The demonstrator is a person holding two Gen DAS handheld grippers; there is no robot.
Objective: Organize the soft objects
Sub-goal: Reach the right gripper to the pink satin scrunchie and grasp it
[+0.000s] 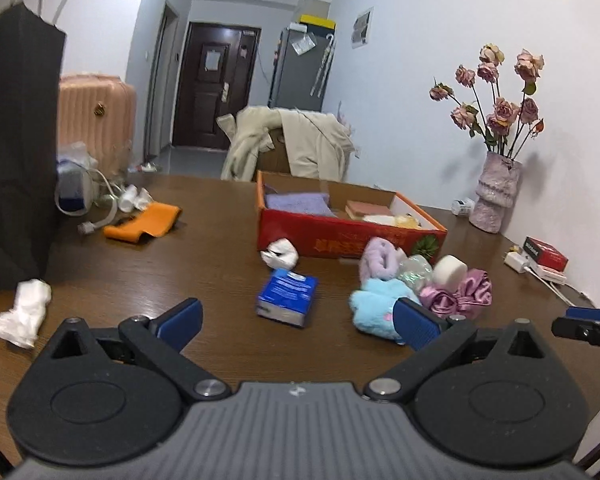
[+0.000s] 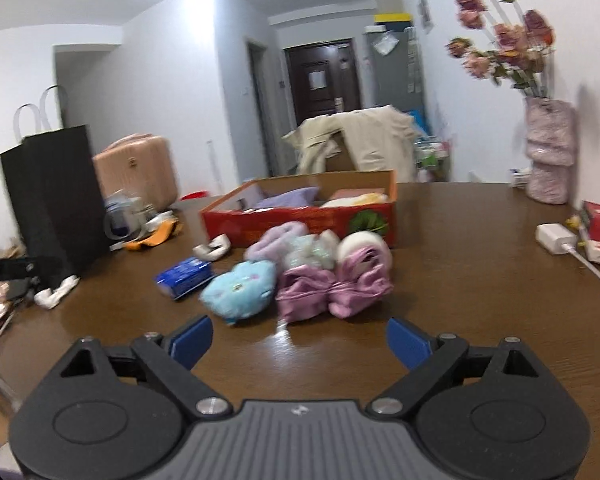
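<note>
A red cardboard box (image 1: 340, 236) (image 2: 300, 220) on the brown table (image 1: 180, 272) holds a purple cloth and other soft items. In front of it lies a cluster: a light blue plush (image 1: 376, 304) (image 2: 238, 292), a lilac fuzzy piece (image 1: 380, 258) (image 2: 276, 238), pink satin fabric (image 1: 460, 292) (image 2: 332, 284) and a white round sponge (image 1: 452, 270) (image 2: 360, 246). My left gripper (image 1: 298, 320) is open and empty, just short of a blue tissue pack (image 1: 288, 298) (image 2: 184, 274). My right gripper (image 2: 300, 338) is open and empty, short of the pink satin.
A black paper bag (image 1: 16, 140), an orange cloth (image 1: 144, 222) and white crumpled pieces (image 1: 22, 314) (image 1: 280, 254) lie to the left. A vase of dried roses (image 1: 496, 196), a charger and a red box (image 1: 546, 252) stand by the right wall. A coat-draped chair (image 1: 292, 144) is behind the table.
</note>
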